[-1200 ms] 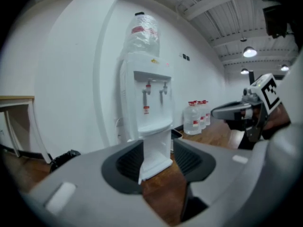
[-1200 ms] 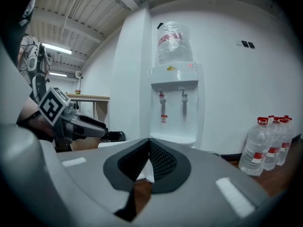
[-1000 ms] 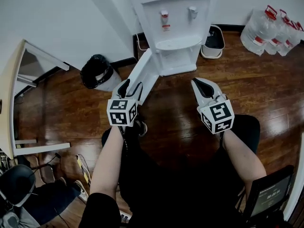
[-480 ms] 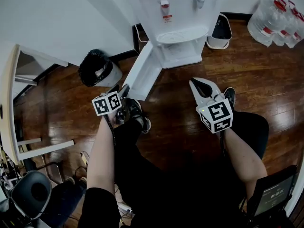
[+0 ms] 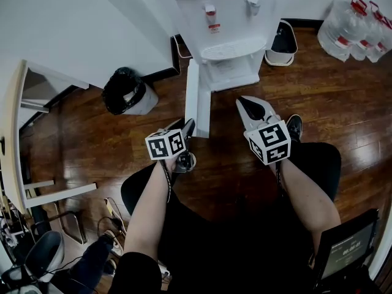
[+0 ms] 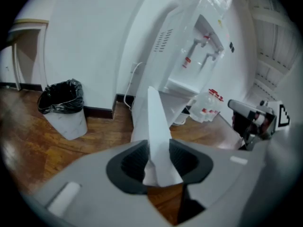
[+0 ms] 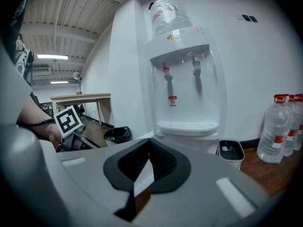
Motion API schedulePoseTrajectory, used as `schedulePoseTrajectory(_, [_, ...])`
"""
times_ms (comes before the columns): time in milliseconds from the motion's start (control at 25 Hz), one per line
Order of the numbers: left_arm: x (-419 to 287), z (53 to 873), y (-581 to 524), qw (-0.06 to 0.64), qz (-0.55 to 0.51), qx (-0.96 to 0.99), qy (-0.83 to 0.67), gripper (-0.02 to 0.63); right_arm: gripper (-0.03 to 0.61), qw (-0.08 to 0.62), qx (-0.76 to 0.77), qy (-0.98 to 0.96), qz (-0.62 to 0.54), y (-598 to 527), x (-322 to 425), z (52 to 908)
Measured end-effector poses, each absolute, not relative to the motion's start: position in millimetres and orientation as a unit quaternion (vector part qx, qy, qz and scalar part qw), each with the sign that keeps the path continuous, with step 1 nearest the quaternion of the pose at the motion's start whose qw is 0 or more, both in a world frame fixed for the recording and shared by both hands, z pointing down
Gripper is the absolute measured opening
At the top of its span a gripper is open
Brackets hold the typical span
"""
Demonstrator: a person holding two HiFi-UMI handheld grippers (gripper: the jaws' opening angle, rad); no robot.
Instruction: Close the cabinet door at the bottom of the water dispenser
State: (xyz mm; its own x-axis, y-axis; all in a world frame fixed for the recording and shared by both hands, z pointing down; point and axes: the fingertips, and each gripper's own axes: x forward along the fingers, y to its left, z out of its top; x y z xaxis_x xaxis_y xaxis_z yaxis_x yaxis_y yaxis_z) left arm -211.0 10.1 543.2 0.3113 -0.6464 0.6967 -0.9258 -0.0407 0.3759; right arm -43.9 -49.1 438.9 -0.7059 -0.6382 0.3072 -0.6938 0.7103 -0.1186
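The white water dispenser stands against the wall, and its bottom cabinet door swings out toward me, edge on. My left gripper is at the door's free edge. In the left gripper view the door runs between the jaws of the left gripper, which are closing, and both pads lie against its faces. My right gripper hovers to the right of the door, shut and empty, pointed at the dispenser. In its own view the right gripper shows nothing between its pads.
A bin with a black bag stands left of the door by the wall. A small grey bin sits right of the dispenser, with water bottles beyond. A desk is at far left. My legs and shoe are below.
The left gripper dropped and moved right onto the door's free edge, and its jaws narrowed around it. The door now points more straight out. The right gripper barely moved.
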Motion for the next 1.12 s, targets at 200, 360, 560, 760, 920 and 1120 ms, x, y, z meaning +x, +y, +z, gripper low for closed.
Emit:
schedulePoseTrajectory(200, [-155,543,2,0.399,0.149,0.749,-0.508,0.169,0.005,0.128,0.357,-0.918,0.118,-42,-41,441])
schedulePoseTrajectory(360, [-121,545,-5,0.41,0.119,0.768,-0.478,0.183,0.005,0.167,0.354,-0.91,0.136,-31,-23,469])
schedulePoseTrajectory(560, [-90,543,-25,0.413,0.069,0.776,-0.471,0.181,0.005,0.217,0.344,-0.886,0.223,-23,3,516])
schedulePoseTrajectory(760, [-64,542,-44,0.396,0.068,0.786,-0.47,0.183,0.005,0.291,0.3,-0.873,0.252,3,8,560])
schedulePoseTrajectory(920, [-50,541,-54,0.392,0.062,0.785,-0.475,0.184,0.006,0.311,0.289,-0.874,0.237,9,7,567])
schedulePoseTrajectory(1120, [-64,539,-44,0.369,0.079,0.782,-0.496,0.184,0.005,0.323,0.312,-0.866,0.22,-3,8,572])
